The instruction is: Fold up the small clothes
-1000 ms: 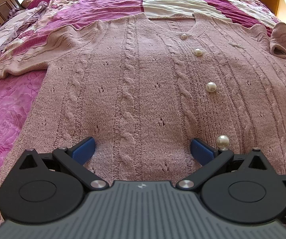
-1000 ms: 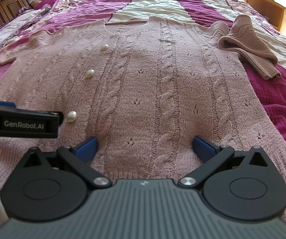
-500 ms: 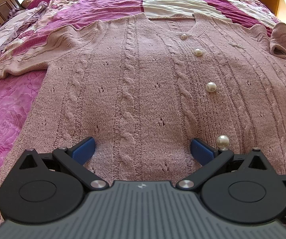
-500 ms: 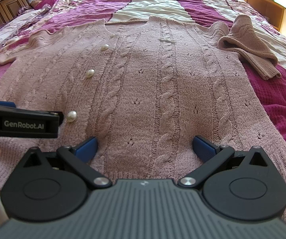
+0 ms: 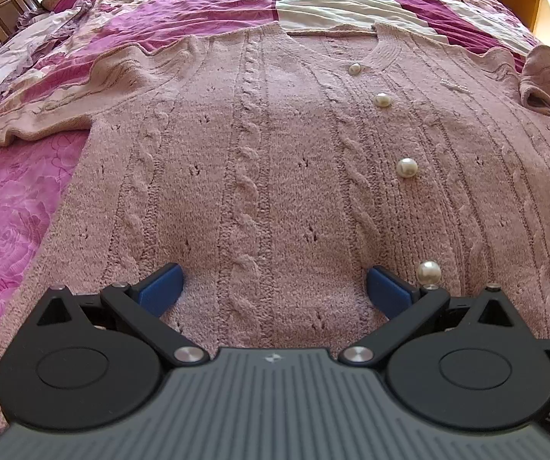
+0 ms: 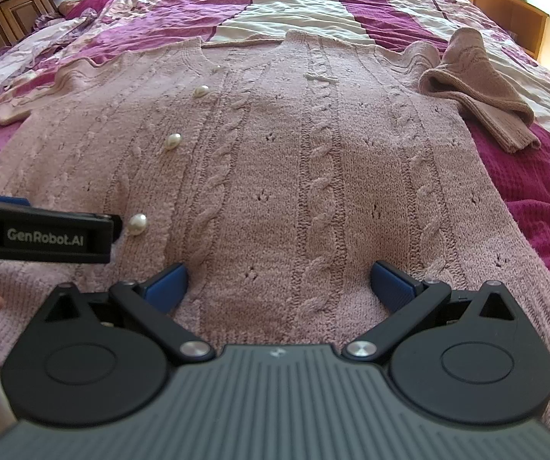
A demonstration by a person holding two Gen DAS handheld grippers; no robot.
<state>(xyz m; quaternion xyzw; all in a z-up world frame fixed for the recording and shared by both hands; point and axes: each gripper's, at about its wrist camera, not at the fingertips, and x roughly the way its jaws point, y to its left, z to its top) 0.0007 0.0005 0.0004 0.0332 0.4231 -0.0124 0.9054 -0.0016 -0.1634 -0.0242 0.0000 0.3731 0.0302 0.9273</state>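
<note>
While its hem lies hidden behind both tools, the pink cable-knit cardigan (image 5: 275, 176) covers the bed's (image 5: 14, 207) near edge. The left gripper (image 5: 275, 287) and right gripper (image 6: 278, 281) gape wide, blue pads (image 6: 165, 283) resting on the knit, gripping nothing.

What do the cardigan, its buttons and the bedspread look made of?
Cardigan: soft knit yarn, wool or acrylic, matte and fuzzy; cable ribs and eyelet holes show.
Buttons: glossy round beads with bright highlights, pearl-like, probably plastic imitation.
Bedspread: woven cloth, faintly shiny and wrinkled in the cream and magenta stripes; a waffle-textured magenta part lies at right. Fibre not identifiable.
</note>
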